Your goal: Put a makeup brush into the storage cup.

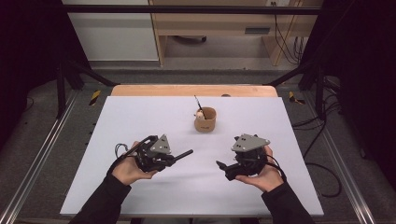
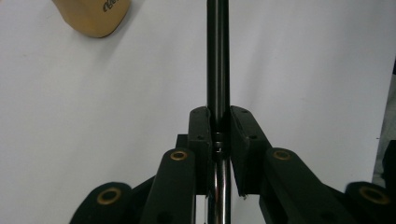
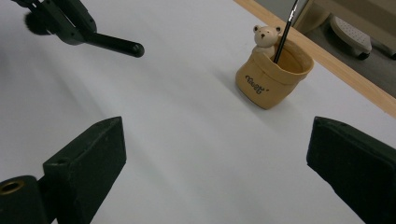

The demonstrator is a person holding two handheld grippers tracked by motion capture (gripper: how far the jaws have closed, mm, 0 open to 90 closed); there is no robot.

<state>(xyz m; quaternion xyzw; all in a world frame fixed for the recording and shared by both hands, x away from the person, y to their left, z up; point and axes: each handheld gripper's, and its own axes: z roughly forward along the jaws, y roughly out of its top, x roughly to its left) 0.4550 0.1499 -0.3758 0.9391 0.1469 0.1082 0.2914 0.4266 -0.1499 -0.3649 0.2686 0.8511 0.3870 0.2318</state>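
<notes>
A slim, glossy black pen (image 2: 217, 70) is being pinched between the matte black jaws of the left gripper (image 1: 180, 156), left of centre in the high view, its rounded end sticking out toward the middle. The right gripper (image 1: 223, 166), lower right, is being held with jaws spread wide, nothing between them. A tan, sack-shaped pot (image 1: 205, 120) with a small bear figure is standing upper centre on the smooth white table (image 1: 140, 121), a thin dark stick leaning inside it.
</notes>
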